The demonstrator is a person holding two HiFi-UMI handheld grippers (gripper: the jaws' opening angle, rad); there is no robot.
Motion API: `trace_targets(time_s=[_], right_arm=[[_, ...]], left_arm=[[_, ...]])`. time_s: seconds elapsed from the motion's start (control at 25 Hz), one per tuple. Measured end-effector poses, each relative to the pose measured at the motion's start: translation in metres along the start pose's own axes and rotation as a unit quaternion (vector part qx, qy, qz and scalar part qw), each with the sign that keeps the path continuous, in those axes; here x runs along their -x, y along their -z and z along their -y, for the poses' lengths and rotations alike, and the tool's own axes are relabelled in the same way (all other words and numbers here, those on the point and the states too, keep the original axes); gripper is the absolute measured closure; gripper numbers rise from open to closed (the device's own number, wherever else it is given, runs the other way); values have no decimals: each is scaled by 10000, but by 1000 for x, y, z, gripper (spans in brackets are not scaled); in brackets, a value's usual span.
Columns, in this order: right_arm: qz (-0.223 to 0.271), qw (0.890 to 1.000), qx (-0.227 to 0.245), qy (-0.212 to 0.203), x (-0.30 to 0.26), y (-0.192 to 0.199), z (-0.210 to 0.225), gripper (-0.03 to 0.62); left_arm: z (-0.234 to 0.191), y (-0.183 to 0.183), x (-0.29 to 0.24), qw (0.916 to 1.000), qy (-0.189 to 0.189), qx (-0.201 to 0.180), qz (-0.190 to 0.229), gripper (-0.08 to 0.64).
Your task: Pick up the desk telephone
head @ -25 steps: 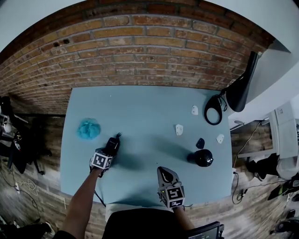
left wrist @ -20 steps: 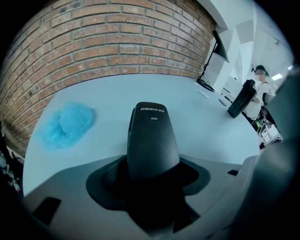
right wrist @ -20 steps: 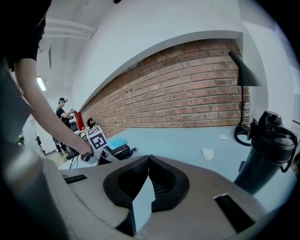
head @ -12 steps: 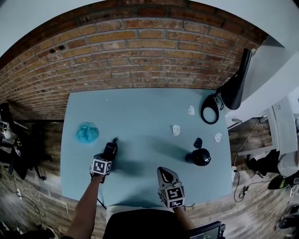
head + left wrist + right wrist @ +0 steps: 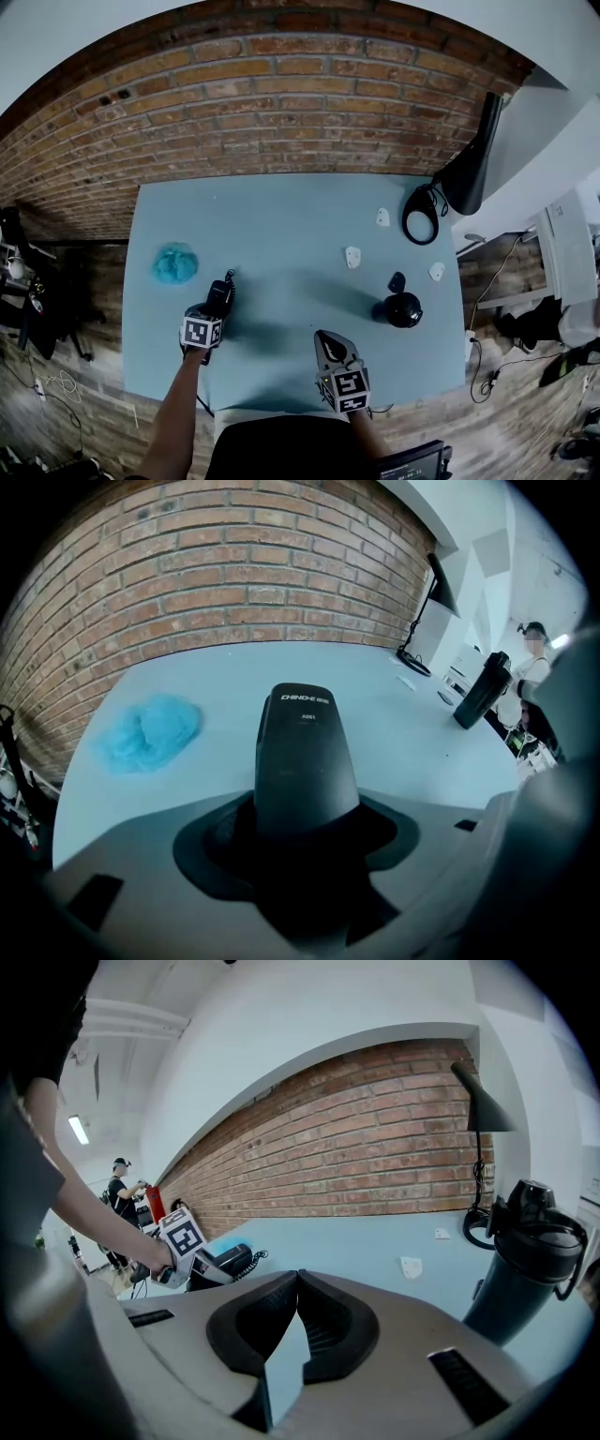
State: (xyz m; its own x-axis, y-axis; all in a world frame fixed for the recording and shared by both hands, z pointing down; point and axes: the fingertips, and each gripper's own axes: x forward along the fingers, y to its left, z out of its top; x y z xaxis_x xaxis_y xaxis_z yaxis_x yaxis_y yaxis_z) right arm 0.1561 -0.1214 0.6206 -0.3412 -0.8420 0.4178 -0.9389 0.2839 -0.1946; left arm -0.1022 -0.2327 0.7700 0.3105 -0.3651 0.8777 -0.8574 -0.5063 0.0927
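The middle of the bench [image 5: 291, 216] lies open from its near edge to the brick wall [image 5: 281, 112]. At the left, a blue cloth [image 5: 176, 263] and the desk telephone [image 5: 221, 294] stand close together. A black bottle [image 5: 403, 309], white scraps [image 5: 352, 256] and a lamp [image 5: 466, 178] crowd the right.

A black bottle [image 5: 404, 308] stands upright on the light blue table [image 5: 281, 211], near its right edge. Just behind the bottle lies a small black piece [image 5: 397, 282]. A white scrap [image 5: 438, 273] lies behind the bottle to its right, a second white scrap [image 5: 352, 256] behind it to its left, and a third white scrap [image 5: 382, 217] farther back. Beyond the bottle, at the table's far right corner, stands a black desk lamp [image 5: 473, 164] on a ring base [image 5: 421, 215]. Well left of the bottle, across the table, sits a blue fluffy wad [image 5: 175, 263]. A brick wall [image 5: 262, 103] runs behind.
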Motion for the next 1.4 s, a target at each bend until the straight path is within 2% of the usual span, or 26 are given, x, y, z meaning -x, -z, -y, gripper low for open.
trace_targets(time_s=[0.52, 0.76, 0.96, 1.2, 1.4], right_arm=[[146, 9998, -72, -105, 7, -10, -12, 584], [245, 9996, -168, -28, 12, -14, -8, 584], [244, 9996, -118, -25, 17, -13, -6, 584], [242, 9997, -61, -84, 18, -14, -12, 584], [236, 9997, -42, -102, 19, -13, -13, 584]], left_arm=[[12, -13, 23, 9994, 30, 44, 349, 270], [14, -23, 37, 9983, 65, 91, 565, 270], [20, -34, 47, 9948, 189, 378, 926, 270], [26, -46, 65, 9921, 215, 342, 1187, 270], [28, -52, 74, 9899, 277, 457, 1316, 270]])
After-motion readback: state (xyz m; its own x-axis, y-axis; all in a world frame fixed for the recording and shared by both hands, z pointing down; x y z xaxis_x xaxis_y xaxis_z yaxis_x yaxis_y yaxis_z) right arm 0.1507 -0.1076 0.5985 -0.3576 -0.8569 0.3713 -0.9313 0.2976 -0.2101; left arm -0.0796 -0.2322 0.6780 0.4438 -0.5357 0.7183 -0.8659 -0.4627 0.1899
